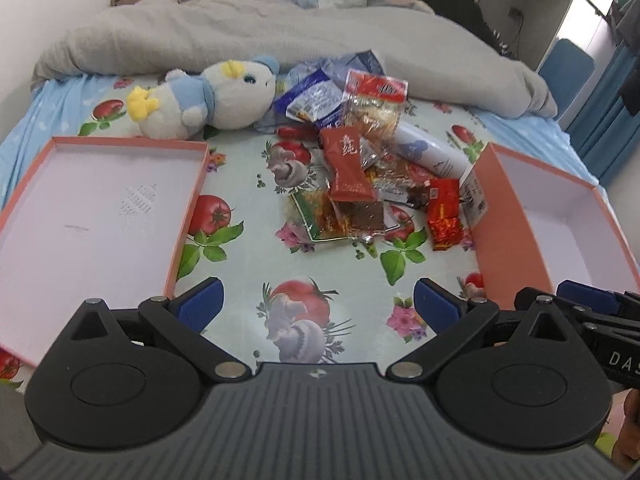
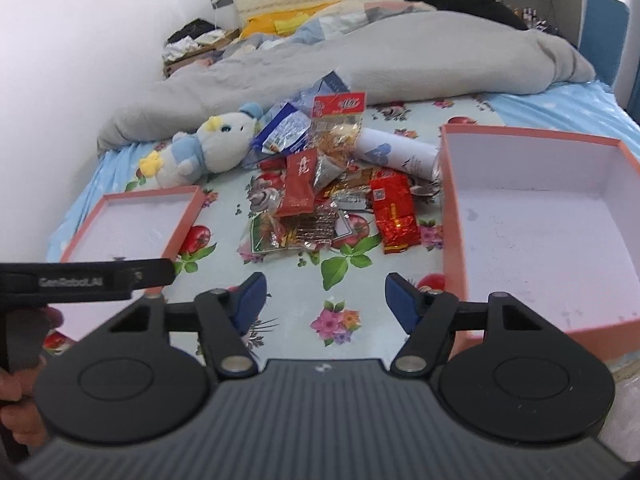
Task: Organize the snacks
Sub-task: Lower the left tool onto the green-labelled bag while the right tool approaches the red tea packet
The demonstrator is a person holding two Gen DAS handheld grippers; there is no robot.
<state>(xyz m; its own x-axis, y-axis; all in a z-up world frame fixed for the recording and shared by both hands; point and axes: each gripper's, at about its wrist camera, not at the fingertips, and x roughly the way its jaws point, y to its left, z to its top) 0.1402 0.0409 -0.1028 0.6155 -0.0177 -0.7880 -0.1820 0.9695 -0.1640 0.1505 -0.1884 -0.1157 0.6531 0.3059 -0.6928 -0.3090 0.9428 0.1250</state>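
Note:
A pile of snack packets [image 1: 356,168] [image 2: 324,200] lies mid-bed on the flowered cloth: a dark red sachet [image 1: 348,170] [image 2: 299,188], a shiny red packet [image 1: 444,216] [image 2: 396,216], blue bags [image 1: 316,100] [image 2: 286,130] and a white tube [image 1: 430,150] [image 2: 396,152]. An empty pink box lid [image 1: 188,216] [image 2: 188,220] lies left, a deeper empty pink box [image 1: 504,216] [image 2: 452,216] right. My left gripper [image 1: 318,306] and right gripper [image 2: 322,300] are open and empty, hovering short of the pile.
A plush penguin toy [image 1: 208,100] [image 2: 204,148] lies behind the lid, left of the pile. A grey duvet [image 1: 280,36] [image 2: 360,60] is bunched across the far bed. The other gripper shows at each view's edge [image 1: 592,312] [image 2: 84,278].

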